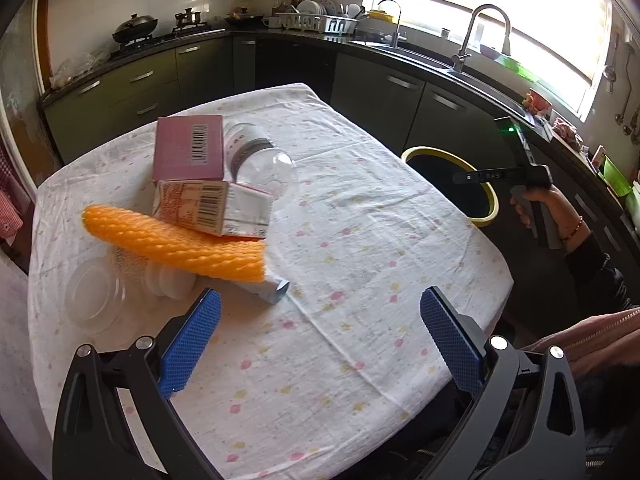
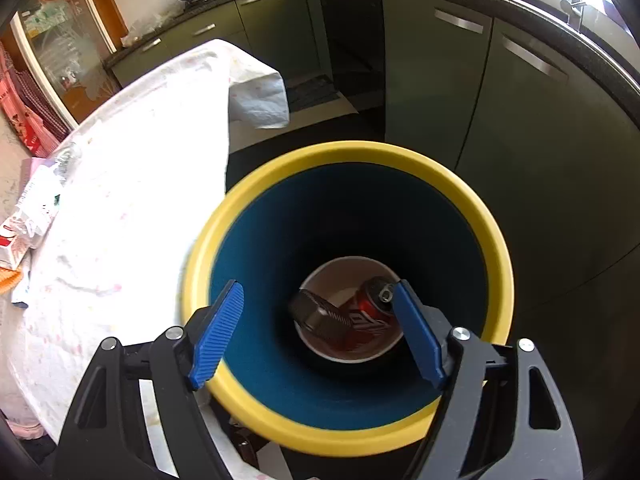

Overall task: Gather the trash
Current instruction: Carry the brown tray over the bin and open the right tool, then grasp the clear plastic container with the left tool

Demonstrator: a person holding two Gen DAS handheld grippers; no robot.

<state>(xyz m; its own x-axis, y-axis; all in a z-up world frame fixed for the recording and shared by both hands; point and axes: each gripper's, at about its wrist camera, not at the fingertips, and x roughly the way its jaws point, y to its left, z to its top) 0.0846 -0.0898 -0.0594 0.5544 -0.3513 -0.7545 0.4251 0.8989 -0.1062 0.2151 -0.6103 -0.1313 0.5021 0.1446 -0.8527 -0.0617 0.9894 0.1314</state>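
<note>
On the white flowered tablecloth (image 1: 340, 240) lies a heap of trash: a pink box (image 1: 190, 148), a clear plastic bottle (image 1: 260, 156), a small carton (image 1: 212, 208), an orange foam net (image 1: 176, 244), a clear lid (image 1: 94, 300) and a grey-blue tube (image 1: 274, 290). My left gripper (image 1: 320, 292) hovers open just short of the heap, with nothing between its pads. My right gripper (image 2: 319, 282) hangs open over the yellow-rimmed bin (image 2: 348, 152). Deep inside the bin lie a red can (image 2: 364, 316) and a black object (image 2: 320, 316) in a white cup (image 2: 340, 276).
The bin (image 1: 490, 200) stands on the floor off the table's right edge, where a hand (image 1: 536, 204) grips the right gripper's handle. Dark green cupboards (image 2: 500, 120) and a black counter with a sink tap (image 1: 486, 32) ring the table. A wok (image 1: 134, 26) sits on the stove.
</note>
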